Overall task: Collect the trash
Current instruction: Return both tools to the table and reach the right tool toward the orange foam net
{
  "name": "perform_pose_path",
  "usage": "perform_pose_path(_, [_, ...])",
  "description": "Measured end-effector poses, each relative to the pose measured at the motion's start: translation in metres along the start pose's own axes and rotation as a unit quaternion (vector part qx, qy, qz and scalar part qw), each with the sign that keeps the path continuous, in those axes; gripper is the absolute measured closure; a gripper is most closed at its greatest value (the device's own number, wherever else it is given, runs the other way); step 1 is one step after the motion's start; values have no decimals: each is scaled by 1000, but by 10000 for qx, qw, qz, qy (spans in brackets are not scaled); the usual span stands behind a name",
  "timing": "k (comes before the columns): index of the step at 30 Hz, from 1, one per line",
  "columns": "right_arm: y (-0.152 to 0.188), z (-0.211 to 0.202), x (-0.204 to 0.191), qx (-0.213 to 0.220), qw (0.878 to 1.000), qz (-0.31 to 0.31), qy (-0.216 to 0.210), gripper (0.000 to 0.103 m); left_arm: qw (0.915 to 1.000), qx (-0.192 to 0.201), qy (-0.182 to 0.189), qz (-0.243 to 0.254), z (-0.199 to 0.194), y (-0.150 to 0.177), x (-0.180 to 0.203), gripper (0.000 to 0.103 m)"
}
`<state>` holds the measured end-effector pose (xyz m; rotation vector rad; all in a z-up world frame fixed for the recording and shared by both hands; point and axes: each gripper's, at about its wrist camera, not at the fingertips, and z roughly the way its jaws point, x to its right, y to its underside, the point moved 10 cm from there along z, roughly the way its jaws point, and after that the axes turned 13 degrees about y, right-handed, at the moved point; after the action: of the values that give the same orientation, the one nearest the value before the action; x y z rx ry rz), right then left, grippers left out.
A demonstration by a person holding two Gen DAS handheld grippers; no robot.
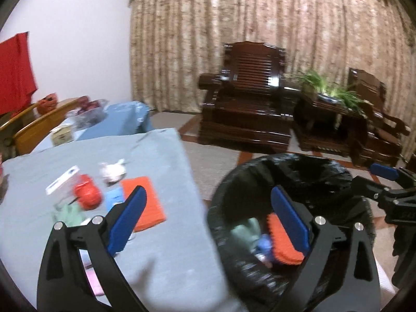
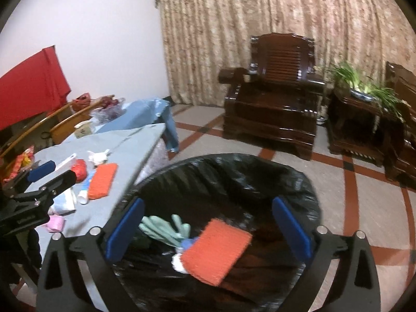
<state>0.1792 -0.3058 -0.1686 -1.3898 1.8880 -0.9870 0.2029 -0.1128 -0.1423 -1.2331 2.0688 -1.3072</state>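
Gaping wide and empty, the right tongs [image 2: 208,228] hang over the black-lined bin [image 2: 299,179], where an orange ribbed pad [image 2: 217,251] lies at 6 o'clock beside a green glove [image 2: 166,227]. Only the left wrist view shows the released left tongs [image 1: 208,223] straddling the surface [image 1: 166,260] edge, a second orange pad [image 1: 145,205] at 10 o'clock.

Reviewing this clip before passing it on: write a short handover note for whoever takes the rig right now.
Left claw: open, empty, between table and bin.
Right claw: open, empty, over the bin.
In the black-lined bin: an orange pad, a green glove, some small scraps.
Left on the blue table: second orange pad, red crumpled wrapper, white wad, green glove, small packets, a pink item.
Next: keep clearing the table.
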Motion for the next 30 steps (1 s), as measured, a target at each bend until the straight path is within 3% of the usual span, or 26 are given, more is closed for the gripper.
perform_pose_path(15, [-7,-4,-143,131,9929,-682,-966,6,9915,57,-1234,-413,-76,32,-120,8])
perform_pose_path(23, [-8,1,-211,197,9859,-958,-1358,6,9835,75,-1685,-658,-99,44,-180,9])
perform_pose_path(30, [-3,29,-266,22,9828,-1073,-1503,11,9765,63,-1966,-885,-106,50,-221,9])
